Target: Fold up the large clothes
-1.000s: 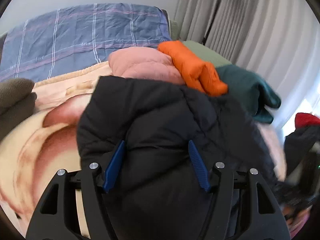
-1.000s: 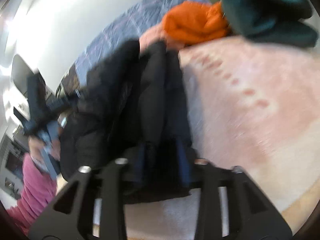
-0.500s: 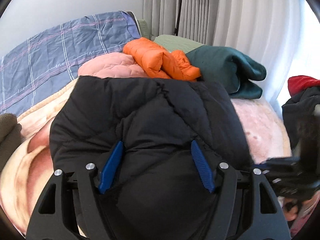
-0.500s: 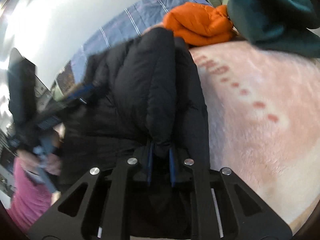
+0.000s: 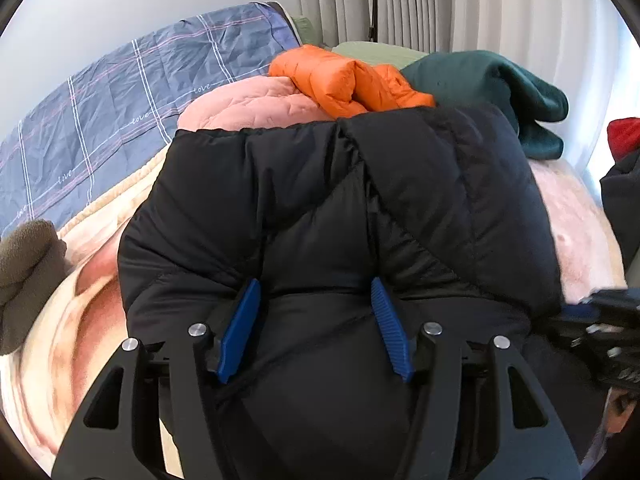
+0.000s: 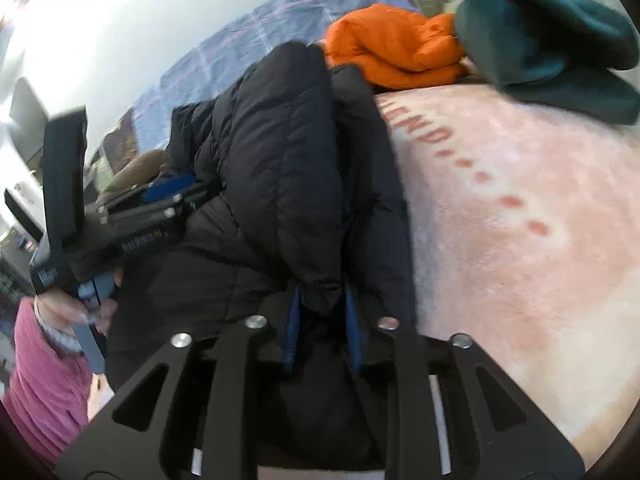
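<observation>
A black puffer jacket [image 5: 360,200] lies bunched on the pink blanket of the bed [image 5: 80,320]. My left gripper [image 5: 314,320] has a thick puffy roll of it between its blue pads; the jaws are closing and the pads press into the fabric. In the right wrist view the same jacket [image 6: 280,160] stands up in a ridge. My right gripper [image 6: 322,320] pinches a narrow fold at its near end, with its jaws opening. The left gripper [image 6: 168,192] shows blurred at the jacket's far side, held by a hand.
At the head of the bed lie an orange puffer jacket [image 5: 340,76], a dark green garment [image 5: 480,80] and a pink quilted piece [image 5: 248,108]. Blue plaid bedding [image 5: 100,100] is behind, an olive fleece [image 5: 24,264] at left, curtains [image 5: 440,0] beyond. A pink sleeve [image 6: 40,380] is at lower left.
The left gripper has rolled and shifted with the jacket, bringing the curtains into view. The right gripper's pads squeezed tight on the fold half a second ago and now stand a little wider.
</observation>
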`<state>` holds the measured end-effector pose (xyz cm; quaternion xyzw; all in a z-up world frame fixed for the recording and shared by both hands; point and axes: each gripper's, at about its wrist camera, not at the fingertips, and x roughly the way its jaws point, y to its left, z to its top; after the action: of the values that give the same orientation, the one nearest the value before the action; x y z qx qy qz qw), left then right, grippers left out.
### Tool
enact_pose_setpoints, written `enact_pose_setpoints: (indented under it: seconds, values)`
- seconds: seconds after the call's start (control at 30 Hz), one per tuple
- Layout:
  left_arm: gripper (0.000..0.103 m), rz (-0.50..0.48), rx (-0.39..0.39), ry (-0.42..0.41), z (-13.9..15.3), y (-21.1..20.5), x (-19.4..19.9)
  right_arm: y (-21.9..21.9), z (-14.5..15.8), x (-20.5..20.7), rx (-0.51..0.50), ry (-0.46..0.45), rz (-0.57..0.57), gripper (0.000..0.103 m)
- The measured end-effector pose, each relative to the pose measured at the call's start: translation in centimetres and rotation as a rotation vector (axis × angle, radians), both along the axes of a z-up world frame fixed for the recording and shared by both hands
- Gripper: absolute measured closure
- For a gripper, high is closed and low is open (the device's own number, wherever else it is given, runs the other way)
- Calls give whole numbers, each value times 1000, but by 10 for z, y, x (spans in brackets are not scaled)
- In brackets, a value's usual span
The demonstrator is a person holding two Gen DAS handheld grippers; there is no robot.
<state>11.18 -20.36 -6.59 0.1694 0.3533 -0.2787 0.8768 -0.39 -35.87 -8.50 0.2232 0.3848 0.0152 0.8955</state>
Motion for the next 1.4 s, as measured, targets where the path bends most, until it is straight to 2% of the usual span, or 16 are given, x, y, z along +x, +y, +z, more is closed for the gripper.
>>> enact_pose_setpoints:
  seconds: [0.03,0.07,0.17,0.23,0.33,0.4,0.43,0.5,0.57,0.73,0.83,0.9,1.0,1.03,1.17,1.4]
  values:
    - [44,-4,1,-7,0,-1,-1,0,12,-3,-2,-17,-24,60]
    - [44,-7,-1,-8,0,-2,-2,1,33,-10,-9,-103,-35,56]
    - [44,-16,0,-12,1,-6,-3,22,76,-16,-124,-261,21,56]
    - [44,-16,0,-11,1,-7,-2,38,89,-1,-183,-309,95,65]
    - [44,-17,-13,-7,0,-3,-2,32,77,45,-119,-246,109,86]
    - [44,-17,-25,-4,0,0,-2,19,52,81,-80,-142,65,91]
    - [43,-14,-37,-3,0,2,-1,14,37,94,-99,-88,34,103]
    - [42,0,-86,17,1,11,5,-1,-5,119,-21,-13,34,103]
    - [42,-5,-148,58,1,19,12,-11,-19,121,74,8,39,103]
    - [61,45,-336,156,19,45,28,14,-14,113,-112,-11,34,103]
    - [68,9,-470,201,37,50,38,18,-15,110,-142,-26,25,103]
    - [69,-19,-452,173,45,41,41,12,-21,115,-137,-31,27,103]
    - [69,38,-208,146,20,11,67,7,-24,112,-114,-32,31,103]
    - [71,50,-175,173,8,9,77,7,-25,113,-107,-30,34,103]
    - [80,91,-324,347,-15,35,102,13,-27,113,-115,-22,53,103]
    - [85,99,-195,255,-25,27,94,19,-28,117,-160,-7,65,103]
